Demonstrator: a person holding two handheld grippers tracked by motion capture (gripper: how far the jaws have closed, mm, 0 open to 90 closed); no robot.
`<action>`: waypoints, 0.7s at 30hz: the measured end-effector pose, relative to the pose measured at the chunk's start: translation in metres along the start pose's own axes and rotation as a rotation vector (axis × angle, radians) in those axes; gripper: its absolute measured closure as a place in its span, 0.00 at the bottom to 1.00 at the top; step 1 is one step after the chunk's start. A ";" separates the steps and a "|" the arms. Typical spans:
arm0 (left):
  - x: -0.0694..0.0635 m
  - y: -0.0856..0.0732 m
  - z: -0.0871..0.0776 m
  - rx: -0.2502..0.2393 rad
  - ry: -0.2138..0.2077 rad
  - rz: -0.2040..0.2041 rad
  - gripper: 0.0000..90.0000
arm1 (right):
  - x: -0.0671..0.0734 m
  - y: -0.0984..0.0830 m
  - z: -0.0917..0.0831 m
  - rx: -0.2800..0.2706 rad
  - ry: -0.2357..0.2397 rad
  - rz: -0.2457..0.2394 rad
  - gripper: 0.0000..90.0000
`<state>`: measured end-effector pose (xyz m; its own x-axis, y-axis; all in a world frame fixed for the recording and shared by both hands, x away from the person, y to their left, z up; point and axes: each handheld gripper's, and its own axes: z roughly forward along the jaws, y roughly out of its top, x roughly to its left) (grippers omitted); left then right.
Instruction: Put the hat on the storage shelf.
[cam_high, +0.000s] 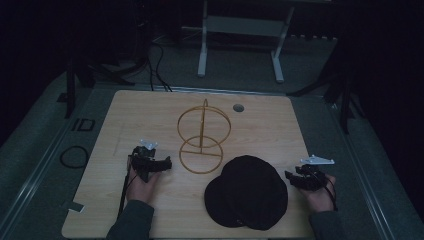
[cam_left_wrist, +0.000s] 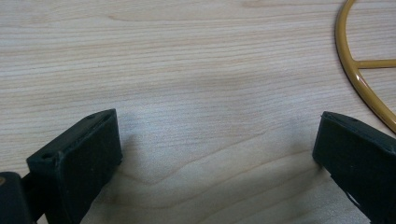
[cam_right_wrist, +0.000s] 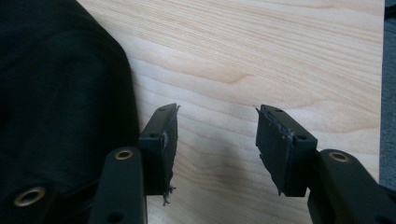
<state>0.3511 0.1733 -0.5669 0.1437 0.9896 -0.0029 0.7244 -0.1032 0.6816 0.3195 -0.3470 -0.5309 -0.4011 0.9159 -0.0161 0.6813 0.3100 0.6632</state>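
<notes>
Fingers of both the left gripper (cam_high: 167, 163) and the right gripper (cam_high: 289, 176) are standing apart and holding nothing, while the black hat (cam_high: 248, 191) is lying between them on the table (cam_high: 150, 112), probably soft and light, best pinched at its brim

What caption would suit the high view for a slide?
Two hand-held grippers, left and right, rest open on a wooden table beside a gold wire stand and a black hat.

A black hat (cam_high: 247, 191) lies on the wooden tabletop (cam_high: 140, 117), near its front edge, with a gold wire stand (cam_high: 202, 136) just behind it. The left gripper (cam_high: 150, 162) rests left of the stand. The right gripper (cam_high: 306, 178) sits just beside the hat's right edge.
</notes>
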 end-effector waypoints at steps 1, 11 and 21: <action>0.000 0.000 0.000 0.000 0.000 0.000 0.01 | 0.000 0.002 -0.001 0.009 0.007 -0.011 0.53; 0.000 0.000 0.000 -0.002 0.000 -0.002 0.01 | 0.004 0.015 -0.013 0.045 0.034 -0.099 0.51; 0.000 0.000 0.000 -0.002 0.000 -0.002 0.01 | 0.010 0.021 -0.019 0.066 0.058 -0.138 0.52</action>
<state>0.3511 0.1732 -0.5670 0.1423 0.9898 -0.0046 0.7234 -0.1008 0.6830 0.3186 -0.3360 -0.5031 -0.5268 0.8479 -0.0595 0.6552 0.4497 0.6071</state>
